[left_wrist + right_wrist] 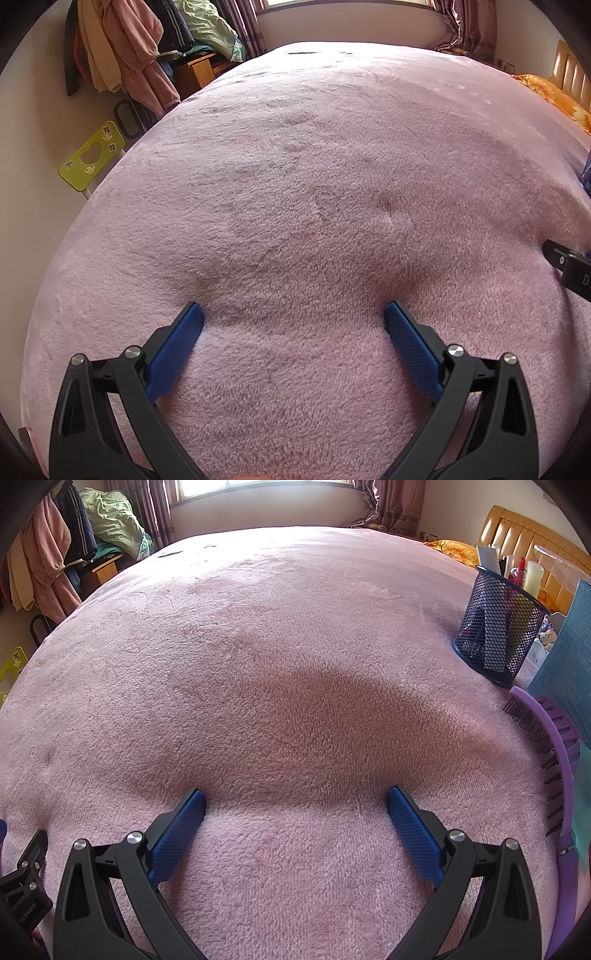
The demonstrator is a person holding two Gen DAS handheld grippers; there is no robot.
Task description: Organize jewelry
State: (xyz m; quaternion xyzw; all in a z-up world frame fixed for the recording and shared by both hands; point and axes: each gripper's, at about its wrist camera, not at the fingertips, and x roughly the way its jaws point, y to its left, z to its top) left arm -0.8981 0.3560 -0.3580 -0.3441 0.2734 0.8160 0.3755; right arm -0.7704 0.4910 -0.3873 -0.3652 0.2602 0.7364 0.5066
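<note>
No jewelry shows in either view. My left gripper [294,314] is open and empty, its blue pads low over a pink fleece blanket [314,206] on a bed. My right gripper [296,798] is also open and empty over the same blanket [258,664]. Part of the right gripper's black body [570,267] shows at the right edge of the left wrist view. Part of the left gripper's black body [26,882] shows at the lower left of the right wrist view.
A dark blue mesh cup [496,627] with bottles and tubes stands at the right. A purple hairbrush [557,760] lies in front of it, beside a teal box [569,657]. A wooden headboard [517,531], hanging clothes [122,48] and a green stool [92,155] surround the bed.
</note>
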